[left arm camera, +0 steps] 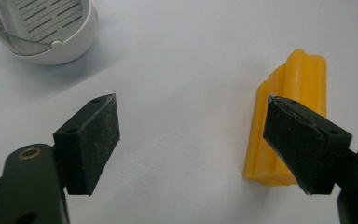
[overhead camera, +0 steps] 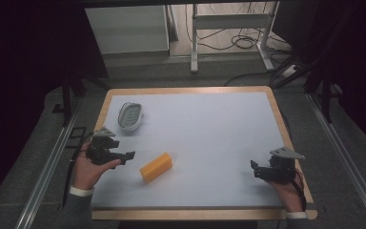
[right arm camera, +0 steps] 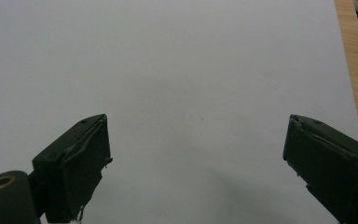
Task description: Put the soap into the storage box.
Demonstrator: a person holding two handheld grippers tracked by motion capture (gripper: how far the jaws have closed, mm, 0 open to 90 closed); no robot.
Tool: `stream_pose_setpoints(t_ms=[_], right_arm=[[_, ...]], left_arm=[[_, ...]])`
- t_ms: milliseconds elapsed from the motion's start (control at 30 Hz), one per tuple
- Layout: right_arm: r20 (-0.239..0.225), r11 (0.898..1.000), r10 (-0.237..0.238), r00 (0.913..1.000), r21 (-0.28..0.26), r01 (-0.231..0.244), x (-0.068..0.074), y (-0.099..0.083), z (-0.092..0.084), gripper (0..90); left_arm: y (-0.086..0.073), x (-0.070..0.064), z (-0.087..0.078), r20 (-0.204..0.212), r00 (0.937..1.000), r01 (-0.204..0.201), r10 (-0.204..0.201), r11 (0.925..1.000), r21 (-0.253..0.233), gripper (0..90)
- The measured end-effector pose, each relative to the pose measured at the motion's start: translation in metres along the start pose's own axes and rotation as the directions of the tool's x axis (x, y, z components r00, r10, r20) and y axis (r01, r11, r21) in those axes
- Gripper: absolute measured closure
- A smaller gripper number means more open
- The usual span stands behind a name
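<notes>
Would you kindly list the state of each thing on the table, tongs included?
Left tongs: open, holding nothing, next to the yellow block.
Right tongs: open, empty, over bare mat.
Yellow block: lying flat on the mat, not gripped.
White slotted dish: resting on the mat at the far left, untouched.

A table (overhead camera: 276,102) with a pale blue-grey top and a light wooden rim stands on a grey floor (overhead camera: 352,191). Metal rails (overhead camera: 43,176) run along the floor on both sides of it. Beyond its far edge are a white cabinet (overhead camera: 126,28) and a white metal frame (overhead camera: 228,21), with black cables (overhead camera: 240,43) looped on the lighter floor beneath. The room's left and right sides lie in deep shadow.
</notes>
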State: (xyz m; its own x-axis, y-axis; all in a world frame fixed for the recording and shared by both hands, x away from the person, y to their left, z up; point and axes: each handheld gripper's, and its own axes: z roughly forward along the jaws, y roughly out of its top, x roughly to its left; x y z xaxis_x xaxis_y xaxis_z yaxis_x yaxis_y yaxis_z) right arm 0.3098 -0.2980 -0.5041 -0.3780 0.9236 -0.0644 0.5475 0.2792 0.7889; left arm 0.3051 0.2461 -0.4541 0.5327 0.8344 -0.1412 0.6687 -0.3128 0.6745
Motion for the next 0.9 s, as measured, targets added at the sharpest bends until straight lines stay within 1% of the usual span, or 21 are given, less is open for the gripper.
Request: stream_pose_setpoints(t_ms=[133,367,533,800,867,900], right_arm=[[0.002,1.000,0.000,1.0000,-0.005,0.000,0.000,0.000,-0.001,7.3],[0.003,1.000,0.000,1.0000,-0.007,0.000,-0.001,0.000,-0.002,7.3],[0.004,1.000,0.000,1.0000,-0.008,0.000,-0.001,0.000,-0.002,7.3],[0.006,1.000,-0.001,1.0000,-0.004,0.001,-0.001,0.000,-0.002,7.3],[0.007,1.000,-0.001,1.0000,-0.004,0.001,-0.001,0.000,-0.002,7.3],[0.009,1.000,0.003,1.0000,-0.004,-0.002,-0.001,0.000,-0.002,7.3]], left_arm=[[0.005,-0.006,0.002,0.010,0.9996,-0.025,0.025,0.9995,0.017,18.7],[0.012,-0.014,0.005,0.015,0.9984,-0.054,0.054,0.9981,0.029,18.4],[0.014,-0.018,0.007,0.021,0.9978,-0.064,0.064,0.9973,0.035,18.4],[0.019,-0.026,0.012,0.031,0.9954,-0.092,0.091,0.9943,0.054,18.3],[0.020,-0.027,0.012,0.033,0.9953,-0.093,0.091,0.9942,0.055,18.2],[0.021,-0.029,0.014,0.034,0.9943,-0.103,0.101,0.9925,0.064,18.2]])
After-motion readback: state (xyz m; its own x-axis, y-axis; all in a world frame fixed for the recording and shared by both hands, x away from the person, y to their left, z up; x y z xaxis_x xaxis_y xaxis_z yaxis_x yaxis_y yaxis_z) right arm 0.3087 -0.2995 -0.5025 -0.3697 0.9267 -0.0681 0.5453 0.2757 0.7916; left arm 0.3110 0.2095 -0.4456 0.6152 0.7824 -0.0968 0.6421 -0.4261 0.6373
